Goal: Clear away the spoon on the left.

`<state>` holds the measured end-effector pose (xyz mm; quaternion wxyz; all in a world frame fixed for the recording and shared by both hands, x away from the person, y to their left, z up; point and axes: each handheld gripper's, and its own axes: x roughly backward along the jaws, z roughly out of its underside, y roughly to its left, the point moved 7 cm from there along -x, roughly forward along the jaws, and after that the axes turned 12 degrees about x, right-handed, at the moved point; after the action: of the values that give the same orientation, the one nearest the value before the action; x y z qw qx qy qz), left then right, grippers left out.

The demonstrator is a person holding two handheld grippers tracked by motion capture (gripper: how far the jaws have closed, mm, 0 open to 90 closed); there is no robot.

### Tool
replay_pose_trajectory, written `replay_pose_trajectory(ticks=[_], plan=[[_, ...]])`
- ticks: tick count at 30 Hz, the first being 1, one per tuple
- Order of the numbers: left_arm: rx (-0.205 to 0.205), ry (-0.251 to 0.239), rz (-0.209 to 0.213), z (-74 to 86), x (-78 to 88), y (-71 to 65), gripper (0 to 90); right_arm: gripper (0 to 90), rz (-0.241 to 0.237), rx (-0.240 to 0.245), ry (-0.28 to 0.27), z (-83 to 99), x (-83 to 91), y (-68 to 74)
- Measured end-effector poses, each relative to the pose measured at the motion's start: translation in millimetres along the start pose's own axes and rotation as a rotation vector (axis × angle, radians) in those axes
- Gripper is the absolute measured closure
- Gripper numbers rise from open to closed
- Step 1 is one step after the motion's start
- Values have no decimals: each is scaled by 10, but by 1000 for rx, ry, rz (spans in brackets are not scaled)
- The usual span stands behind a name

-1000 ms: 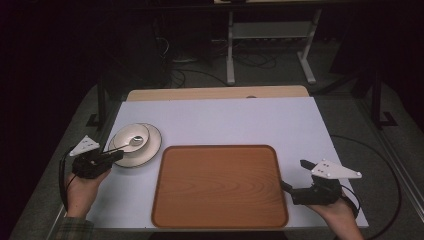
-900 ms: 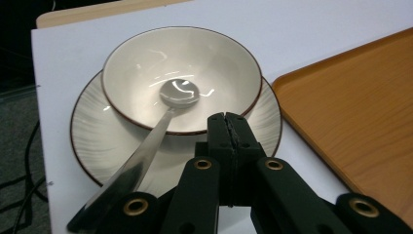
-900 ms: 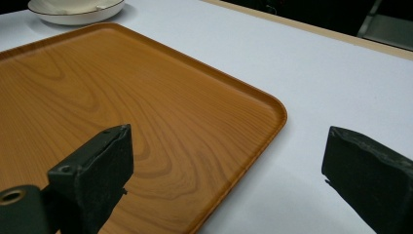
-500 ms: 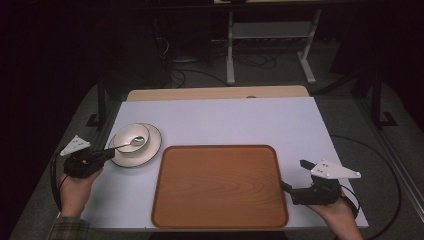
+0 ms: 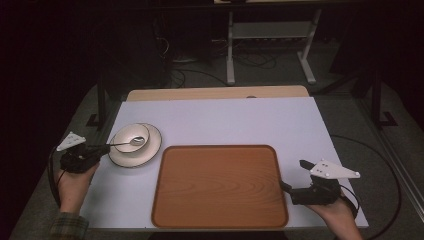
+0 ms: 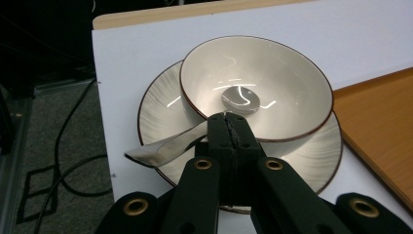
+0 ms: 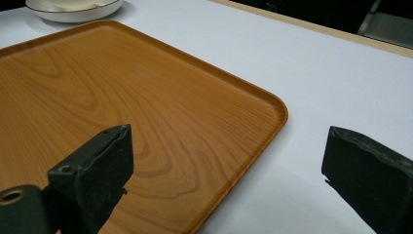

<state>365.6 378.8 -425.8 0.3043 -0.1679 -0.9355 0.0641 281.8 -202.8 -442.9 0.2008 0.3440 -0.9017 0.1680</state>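
A: The left gripper (image 6: 228, 127) has its jaws pressed together on the handle of the spoon (image 6: 195, 134), with the spoon's round end lying in the bottom of the bowl (image 6: 292, 83).

B: And the bowl sits on the plate (image 5: 150, 152), at the left side of the tabletop (image 5: 225, 120), just beside the wooden tray's (image 5: 220, 187) far-left corner.

A: Yes. To do this well, I'd say lift the spoon straight up until its tip is over the bowl's rim before carrying it sideways; dragging it could tip the bowl on the plate.

B: The grip looks thin, too. The handle sticks out to one side of the jaws, so the spoon may swivel if it is moved fast.

A: Agreed, slow and level. What about the right gripper (image 7: 224, 180)?

B: Its jaws stand wide apart with nothing between them, low over the tray's near-right corner, well apart from the bowl.

A: Room to move?

B: The tray is bare, and the white surface behind it is free. The plate lies near the tabletop's left edge, so moves should go inward, toward the tray.
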Motion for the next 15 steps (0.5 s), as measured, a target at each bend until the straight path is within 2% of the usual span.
replay_pose_trajectory(ticks=[15], plan=[[40, -26, -28, -167, -162, 148, 897, 42, 3, -8, 2, 4, -10, -5]])
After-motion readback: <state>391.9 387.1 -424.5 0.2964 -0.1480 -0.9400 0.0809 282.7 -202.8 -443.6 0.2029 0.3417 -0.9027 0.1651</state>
